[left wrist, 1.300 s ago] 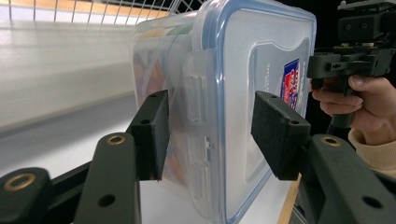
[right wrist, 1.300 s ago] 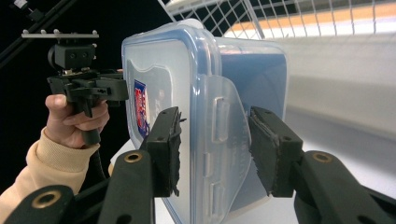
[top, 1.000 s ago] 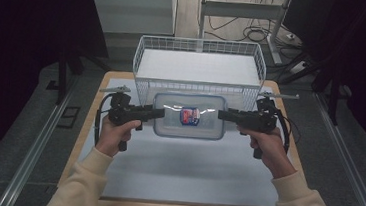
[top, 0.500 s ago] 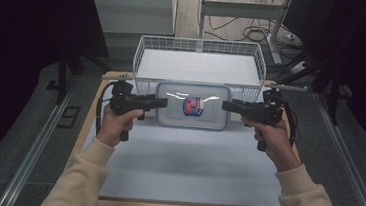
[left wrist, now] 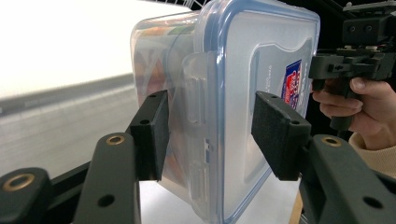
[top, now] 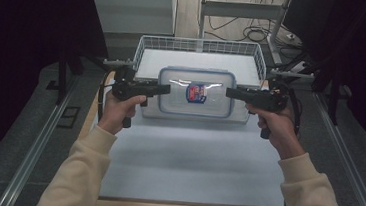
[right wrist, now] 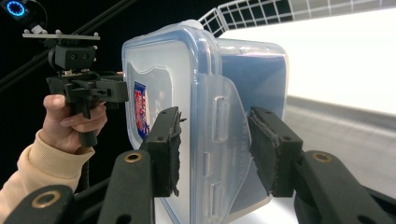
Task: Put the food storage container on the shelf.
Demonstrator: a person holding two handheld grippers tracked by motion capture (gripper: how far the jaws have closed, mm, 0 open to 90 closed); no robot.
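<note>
A clear plastic food box (top: 211,104) with a blue-rimmed lid and a red-and-blue label hangs level above the white mat, just in front of the wire basket (top: 201,46). My left gripper (top: 164,88) holds its left end and my right gripper (top: 229,93) its right end. In the left gripper view the pads (left wrist: 154,130) clamp the box (left wrist: 261,60) across its height at a lid clip. The right gripper view shows the same grip (right wrist: 212,149) on the box (right wrist: 159,60) at the other clip. Coloured contents show faintly through the wall.
The white wire basket stands at the far end of the table, with a pale sheet inside. The white mat (top: 191,159) covers the wooden table top. Dark floor, rails and cables surround the table. A person's cream sleeves come in from below.
Both hands have risen and moved away from the person toward the basket, carrying the box with them. The grips look unchanged.
</note>
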